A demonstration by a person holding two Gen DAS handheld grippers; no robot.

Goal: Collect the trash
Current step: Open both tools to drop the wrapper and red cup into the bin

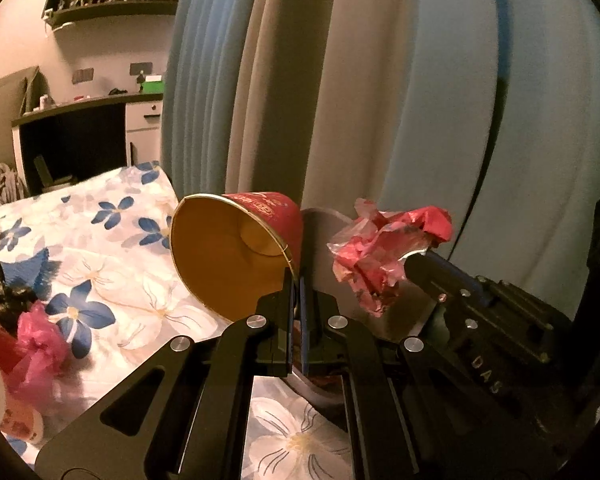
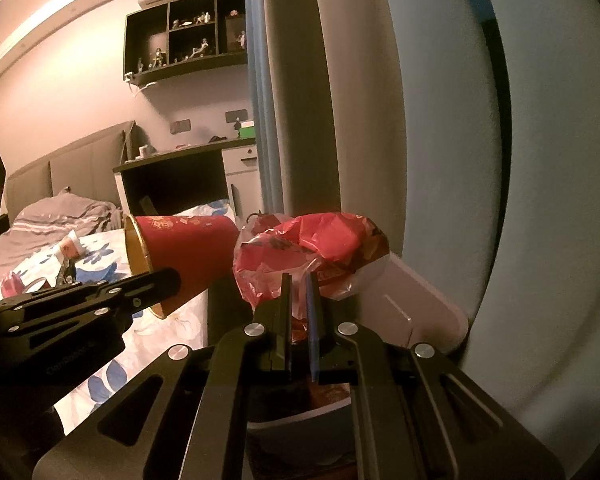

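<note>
Trash rides in both claws, lower centre: left claw [image 1: 299,280] pinches cup [image 1: 236,248] by its rim, right claw [image 2: 299,280] grips wrapper [image 2: 312,248], both apparently poised over bin [image 2: 420,300].

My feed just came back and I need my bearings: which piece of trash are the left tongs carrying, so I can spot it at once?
Find the bed with the blue-flowered sheet; at its edge by the curtain, the left tongs pinch the rim of a red paper cup. It lies tipped sideways in the air with its tan inside showing, rigid and round, unlike the crumpled red wrapper in the right tongs.
</note>
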